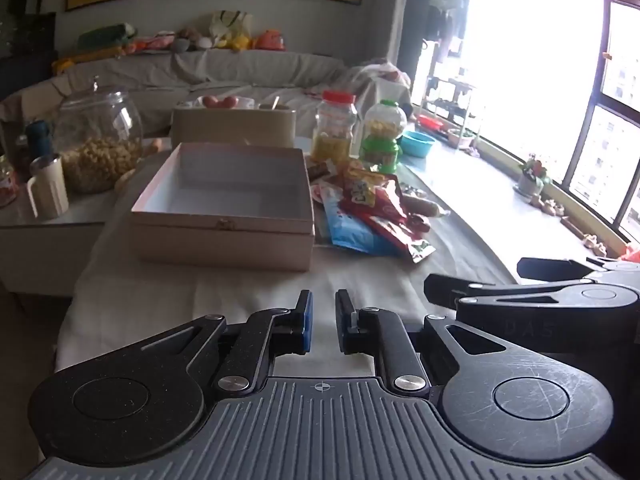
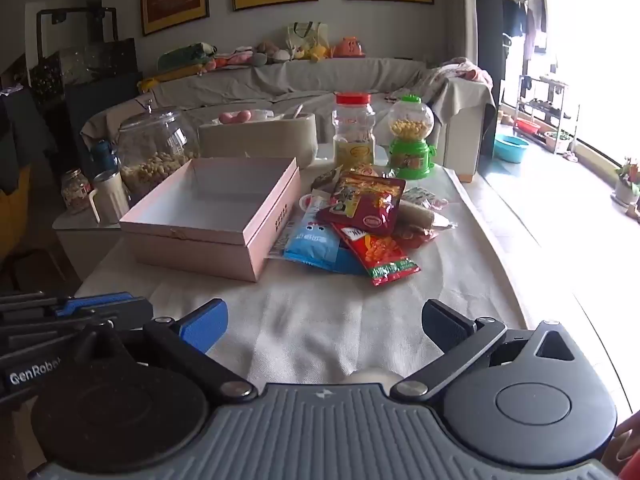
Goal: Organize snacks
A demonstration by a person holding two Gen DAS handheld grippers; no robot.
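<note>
An open, empty pink box (image 1: 224,208) (image 2: 212,216) sits on the cloth-covered table. Right of it lies a pile of snack packets (image 1: 372,208) (image 2: 360,220): red bags, a blue pouch (image 2: 316,244) and a sausage-like roll (image 2: 416,216). My left gripper (image 1: 323,322) hovers low over the near table edge, jaws nearly closed with a narrow gap, holding nothing. My right gripper (image 2: 326,324) is wide open and empty, near the table's front, well short of the snack pile. The right gripper's side also shows in the left wrist view (image 1: 540,300).
Behind the box stand a beige container (image 2: 260,136), a red-lidded jar (image 2: 354,132) and a green candy dispenser (image 2: 412,140). A large glass jar of nuts (image 2: 156,152) and a cream mug (image 2: 108,196) sit on a side table at left. A sofa lies beyond.
</note>
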